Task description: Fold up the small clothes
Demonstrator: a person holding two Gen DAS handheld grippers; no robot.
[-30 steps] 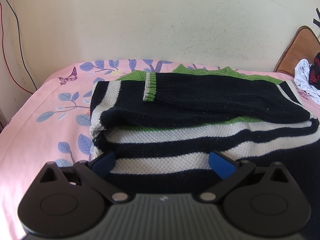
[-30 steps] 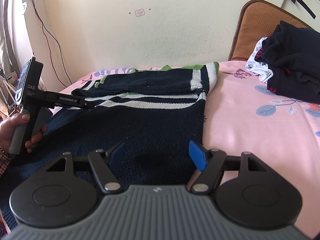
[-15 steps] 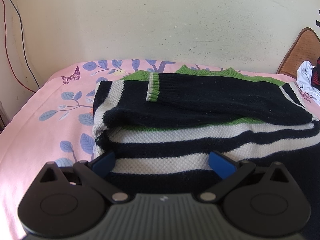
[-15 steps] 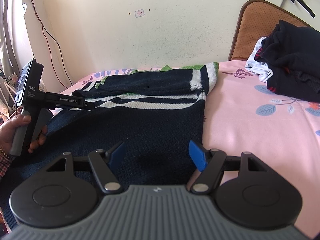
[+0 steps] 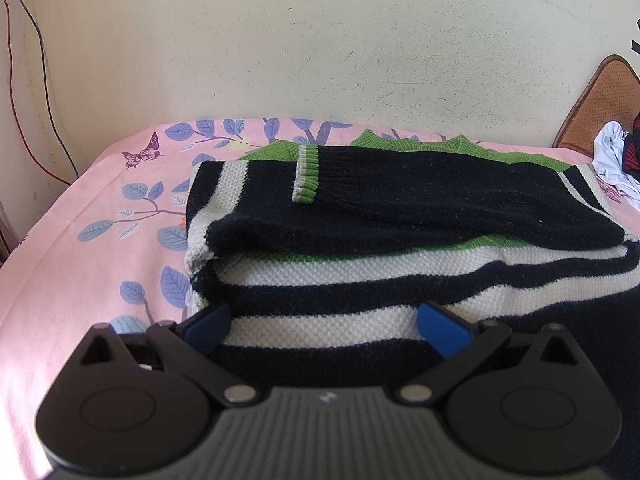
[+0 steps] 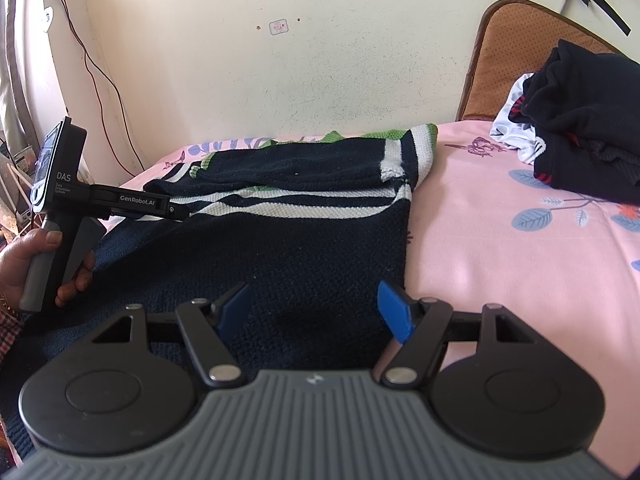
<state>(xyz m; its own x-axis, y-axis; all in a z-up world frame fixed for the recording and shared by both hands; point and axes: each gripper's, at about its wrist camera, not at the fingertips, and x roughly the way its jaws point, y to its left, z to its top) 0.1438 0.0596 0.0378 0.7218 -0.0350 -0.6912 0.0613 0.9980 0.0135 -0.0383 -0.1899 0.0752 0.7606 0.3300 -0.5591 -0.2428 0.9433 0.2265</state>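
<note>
We work over one bed [image 6: 500, 248] covered in a pink leaf-print sheet, which serves as the folding surface. One sweater [image 5: 400, 240], dark with white stripes and green trim, lies flat across it, the hem end toward us and the collar end toward the wall. Both sleeves appear folded across the chest; only one green-edged cuff [image 5: 306, 174] is visible, resting on top. We judge this placement narrows the garment so that the body can next be folded lengthwise.

One pile of dark and white clothes [image 6: 568, 136] sits well apart at the headboard side, clear of the working area.

We hold two grippers. The left gripper [image 5: 324, 324] hovers over the striped part near the sweater's left edge, jaws spread wide and holding nothing; in the right wrist view its fingers reach just above the stripes. The right gripper [image 6: 314, 306] sits over the dark lower body near the sweater's right edge, jaws likewise spread and empty. We judge that both are stationed at opposite sides so that each can take one edge of the fabric and lift evenly. One bare hand [image 6: 36, 264] is visible on the left handle.
</note>
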